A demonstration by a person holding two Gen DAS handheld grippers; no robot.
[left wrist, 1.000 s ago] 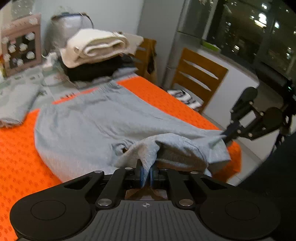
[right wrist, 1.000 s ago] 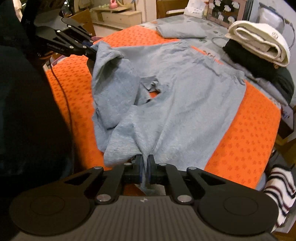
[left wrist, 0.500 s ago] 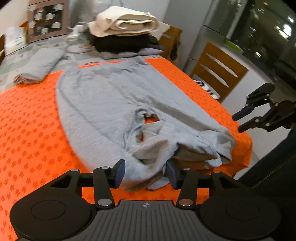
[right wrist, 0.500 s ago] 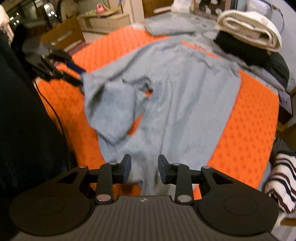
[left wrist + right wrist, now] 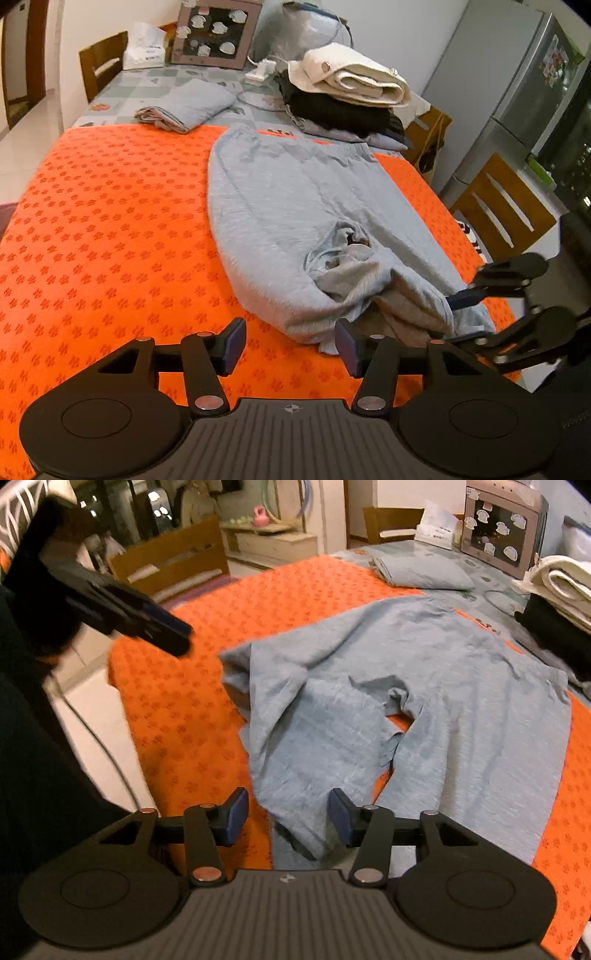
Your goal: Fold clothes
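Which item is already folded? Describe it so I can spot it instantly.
Start at the orange patterned table cover and look past its far edge to the pale checked cloth. There lies a small folded grey garment, left of the cream-and-black clothes stack. Unlike the spread-out grey trousers, it is a compact bundle.

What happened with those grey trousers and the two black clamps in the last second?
Both clamps let go. A second ago the left gripper and right gripper each pinched a leg end of the grey sweatpants; now the left jaws are opening and the right's are closing again, touching no cloth. The leg ends dropped onto the orange cloth. The stacked folded clothes stayed put.
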